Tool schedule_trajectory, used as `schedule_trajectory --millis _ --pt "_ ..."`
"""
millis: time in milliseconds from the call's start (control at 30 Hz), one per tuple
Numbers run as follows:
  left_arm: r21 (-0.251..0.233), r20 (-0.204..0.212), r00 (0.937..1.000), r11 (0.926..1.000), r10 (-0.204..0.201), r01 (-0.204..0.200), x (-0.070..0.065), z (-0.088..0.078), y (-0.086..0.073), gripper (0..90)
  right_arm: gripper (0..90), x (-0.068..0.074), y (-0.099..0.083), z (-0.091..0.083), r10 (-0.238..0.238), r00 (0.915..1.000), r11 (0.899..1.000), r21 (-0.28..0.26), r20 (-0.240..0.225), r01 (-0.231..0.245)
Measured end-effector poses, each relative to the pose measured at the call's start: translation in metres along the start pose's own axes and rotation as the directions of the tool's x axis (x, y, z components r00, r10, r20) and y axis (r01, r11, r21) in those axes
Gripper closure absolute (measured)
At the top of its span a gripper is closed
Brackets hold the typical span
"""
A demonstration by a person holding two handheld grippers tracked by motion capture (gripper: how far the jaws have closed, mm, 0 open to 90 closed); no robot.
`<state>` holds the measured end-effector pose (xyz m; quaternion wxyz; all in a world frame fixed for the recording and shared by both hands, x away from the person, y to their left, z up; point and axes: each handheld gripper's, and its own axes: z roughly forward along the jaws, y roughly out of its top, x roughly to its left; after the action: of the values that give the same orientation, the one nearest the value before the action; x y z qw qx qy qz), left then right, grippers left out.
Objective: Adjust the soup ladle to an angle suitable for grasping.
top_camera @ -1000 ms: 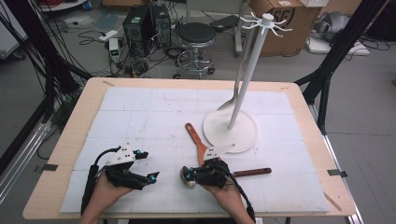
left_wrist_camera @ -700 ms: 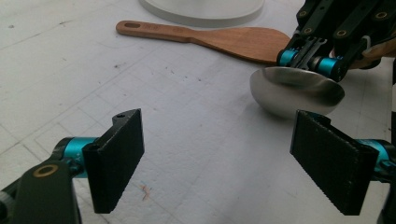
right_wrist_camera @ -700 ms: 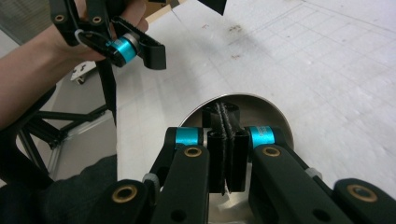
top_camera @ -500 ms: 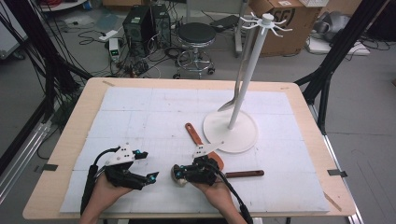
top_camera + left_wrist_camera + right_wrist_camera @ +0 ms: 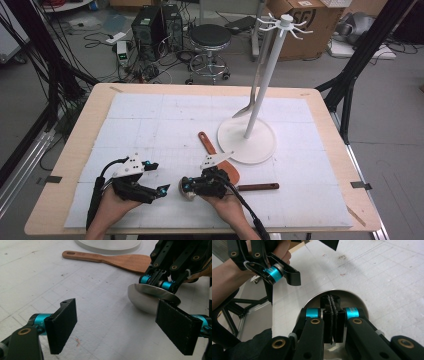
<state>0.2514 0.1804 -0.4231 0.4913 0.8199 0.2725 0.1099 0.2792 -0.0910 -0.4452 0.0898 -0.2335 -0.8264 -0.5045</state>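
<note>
A metal ladle with a round bowl [image 5: 188,194] and a brown handle [image 5: 257,187] lies low over the white mat. My right gripper [image 5: 186,186] is shut on the ladle where the handle meets the bowl. From the right gripper view its pads [image 5: 332,322] press together above the shiny bowl [image 5: 359,303]. My left gripper [image 5: 156,178] stands open just left of the bowl, nothing between its jaws. In the left gripper view the bowl [image 5: 146,298] sits past the right jaw, under the right gripper [image 5: 156,283].
A wooden spatula [image 5: 219,154] lies behind the right gripper, beside the white rack's round base [image 5: 260,145]. A metal spoon [image 5: 254,87] hangs from the rack's hooks. The mat's front edge lies close under both hands.
My right gripper has carried the ladle leftward, so its bowl now sits close to the left gripper's jaws. The left gripper has stayed put and open.
</note>
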Motion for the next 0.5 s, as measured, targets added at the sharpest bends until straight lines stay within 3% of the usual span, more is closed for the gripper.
schedule_trajectory --millis 500 --pt "0.005 0.002 1.0 1.0 0.003 -0.003 0.0 0.0 -0.001 18.1 88.2 -0.006 -0.006 -0.039 0.014 0.9985 0.999 -0.036 0.054 -0.012"
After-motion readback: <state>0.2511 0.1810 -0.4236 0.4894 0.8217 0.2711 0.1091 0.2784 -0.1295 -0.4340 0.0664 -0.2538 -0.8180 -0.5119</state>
